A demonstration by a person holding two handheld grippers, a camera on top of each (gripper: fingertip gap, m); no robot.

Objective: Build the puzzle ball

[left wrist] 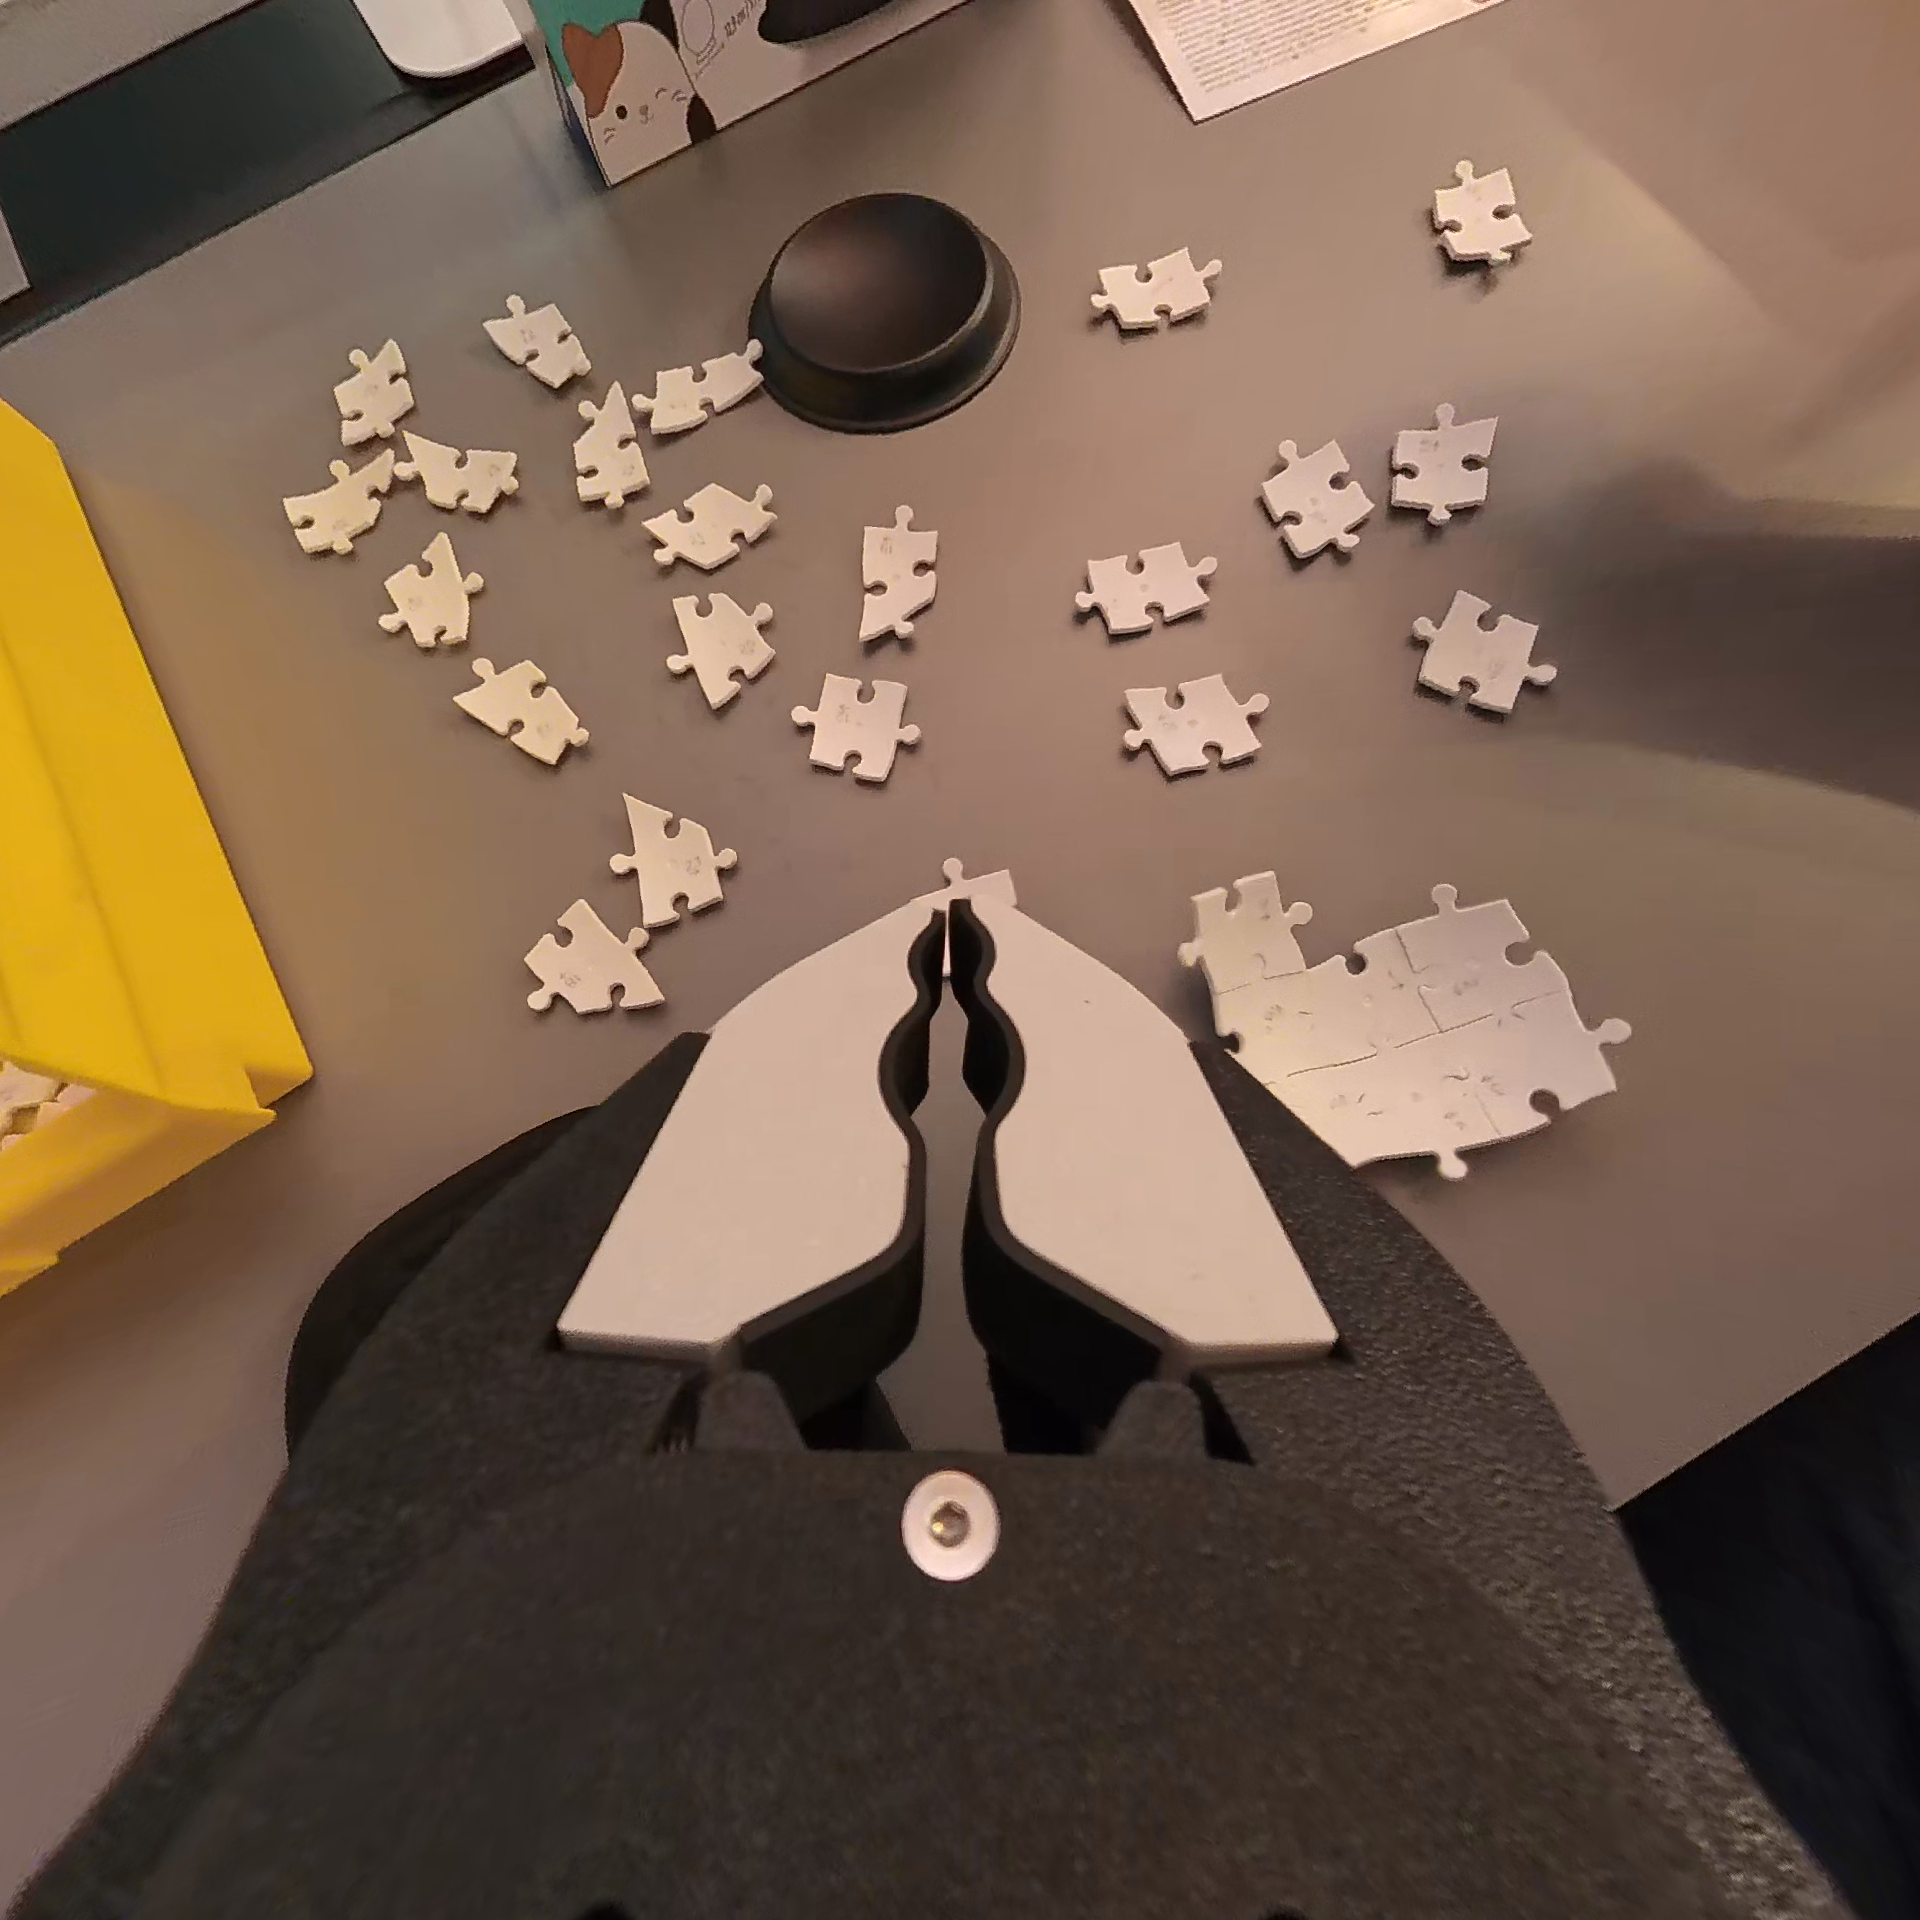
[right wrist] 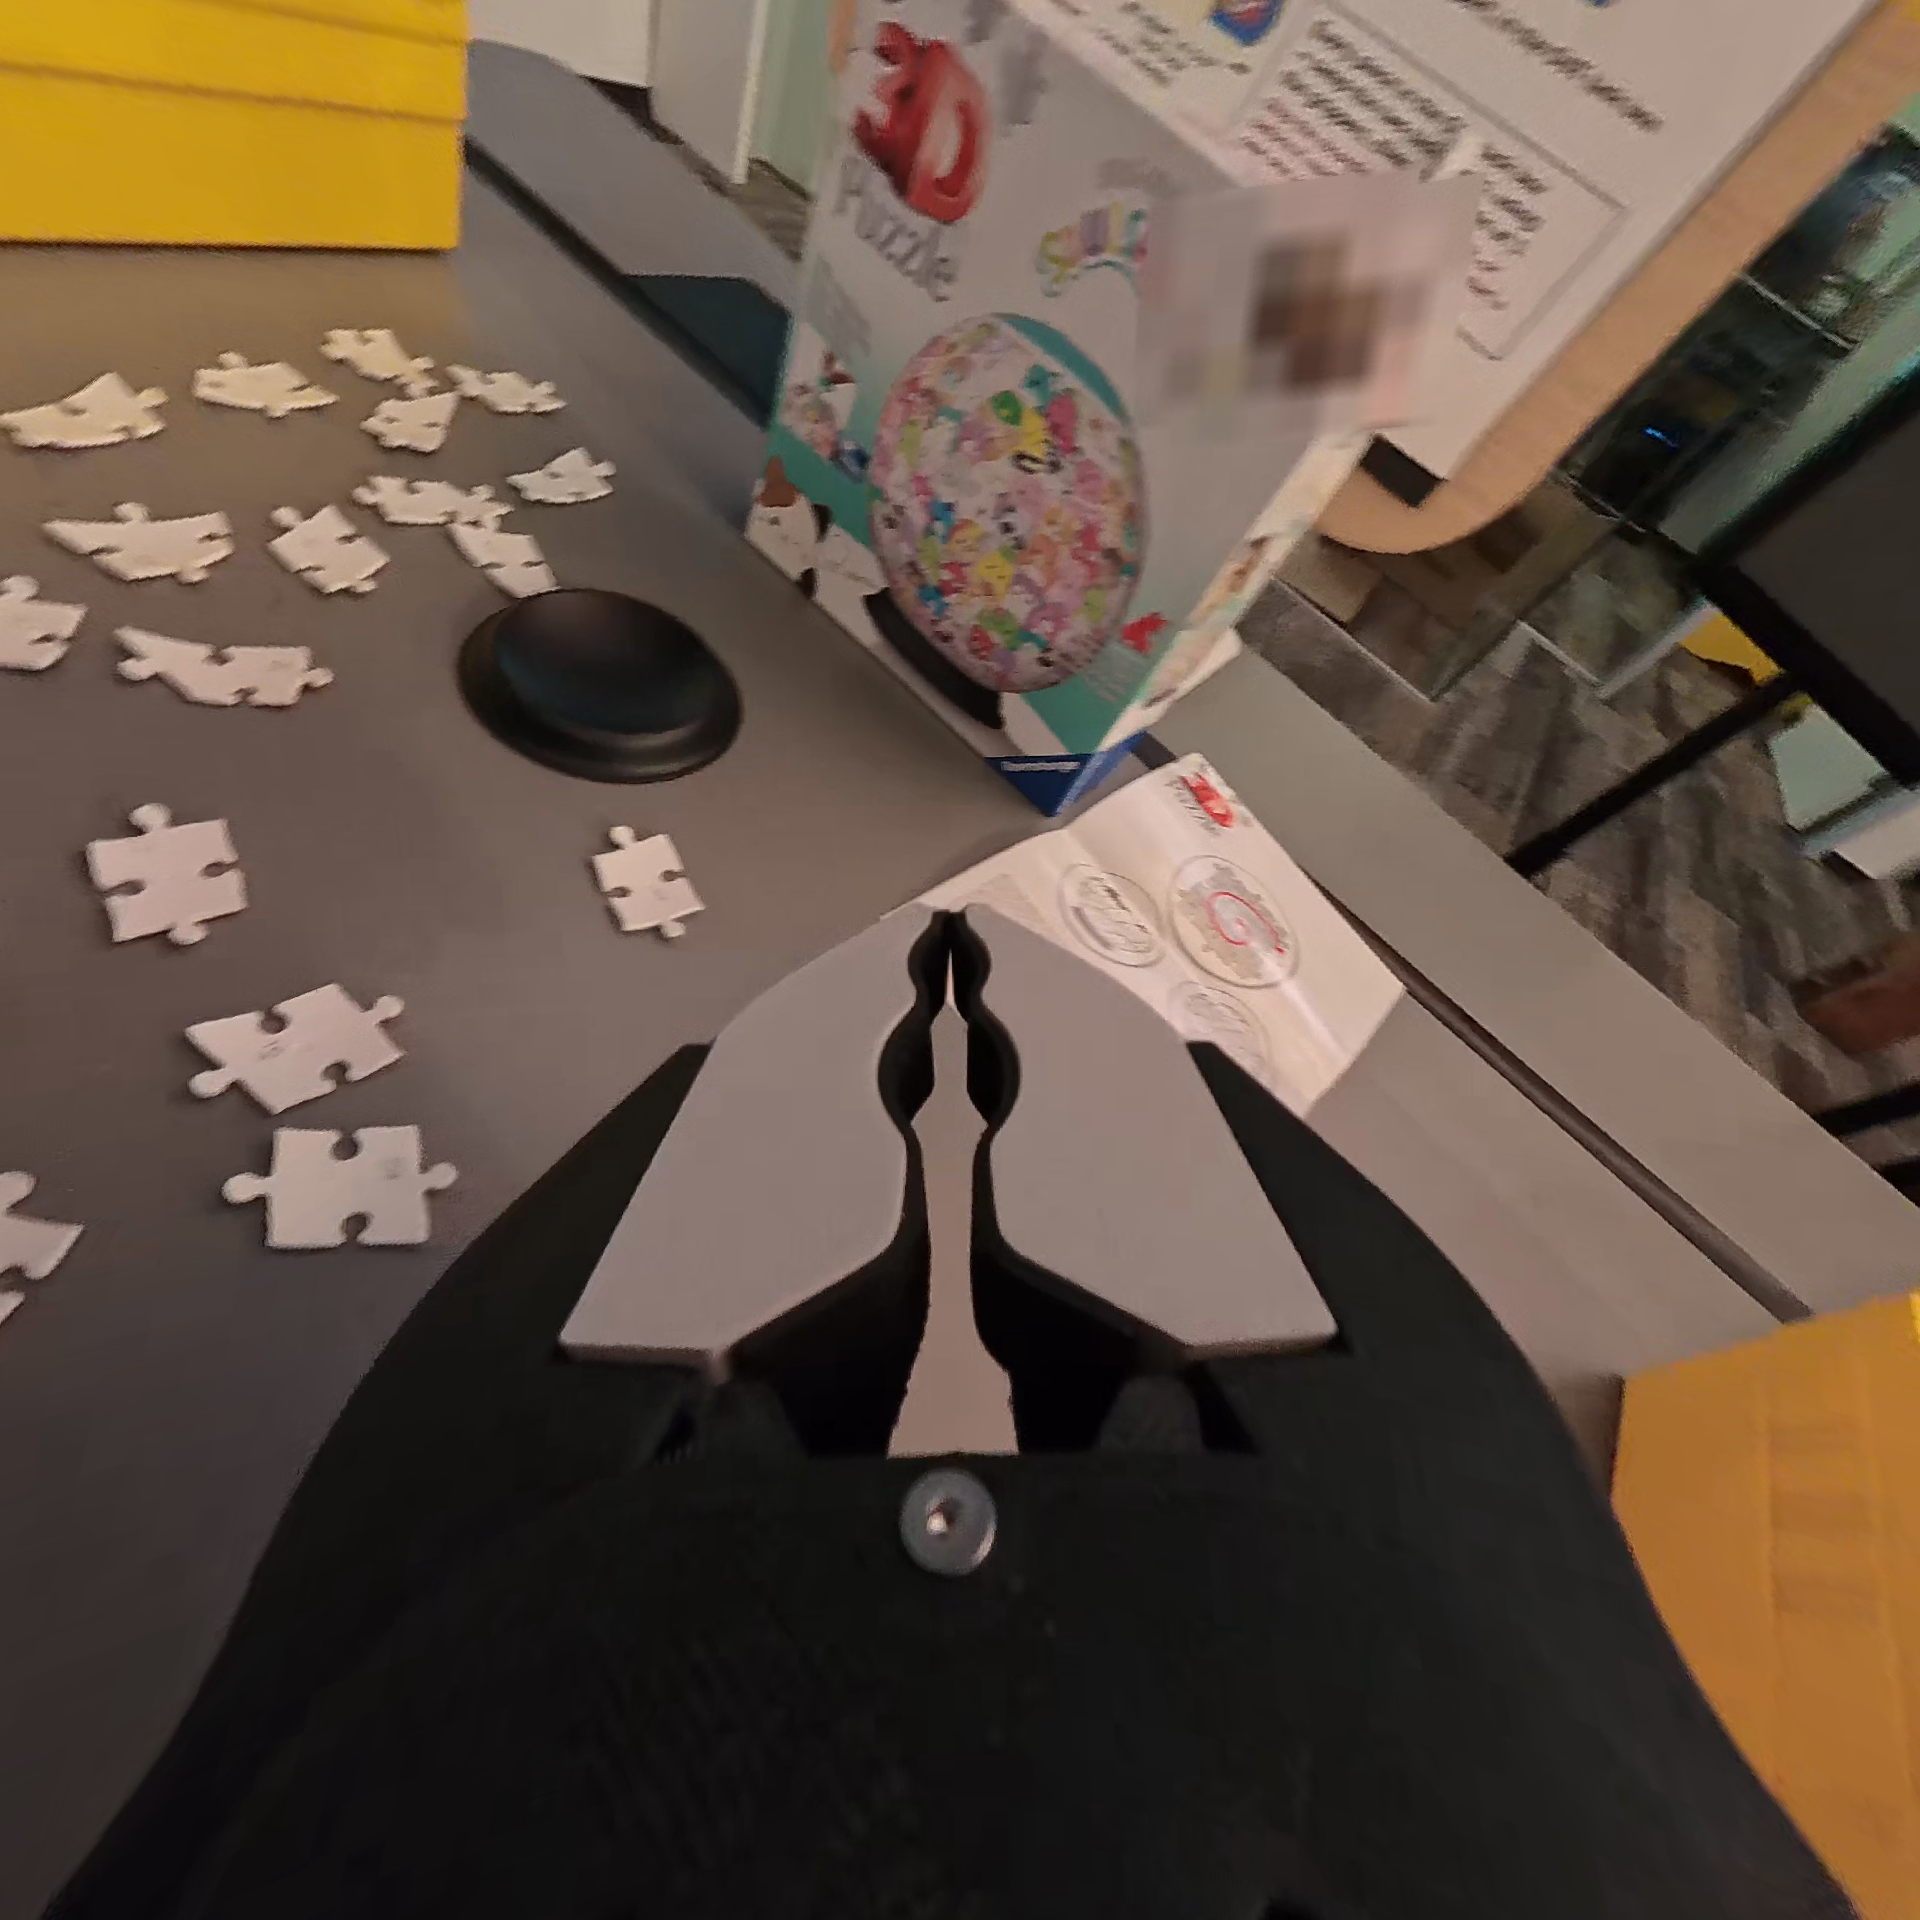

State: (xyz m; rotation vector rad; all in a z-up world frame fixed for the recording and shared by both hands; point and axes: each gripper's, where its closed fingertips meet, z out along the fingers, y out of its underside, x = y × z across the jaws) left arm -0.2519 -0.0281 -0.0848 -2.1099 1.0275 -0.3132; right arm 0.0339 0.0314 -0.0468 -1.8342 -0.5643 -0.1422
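My left gripper (left wrist: pixel 951 914) is shut on a white puzzle piece (left wrist: pixel 982 885); its edge pokes out past the fingertips, low over the grey table. A joined patch of several pieces (left wrist: pixel 1403 1029) lies just right of it. Many loose white pieces (left wrist: pixel 862 727) lie face down around the black round stand (left wrist: pixel 883 301). My right gripper (right wrist: pixel 951 925) is shut and empty, held above a white instruction sheet (right wrist: pixel 1195 935). The stand (right wrist: pixel 597 686) and loose pieces (right wrist: pixel 649 883) lie to its left.
A yellow bin (left wrist: pixel 104 831) stands at the left. The puzzle box (right wrist: pixel 987 468) stands behind the stand, near the table's far edge (right wrist: pixel 1558 1122). A blurred dark shape (left wrist: pixel 1714 623) crosses the right side of the left wrist view. The left gripper's tips are roughly 30 cm from the right gripper's.
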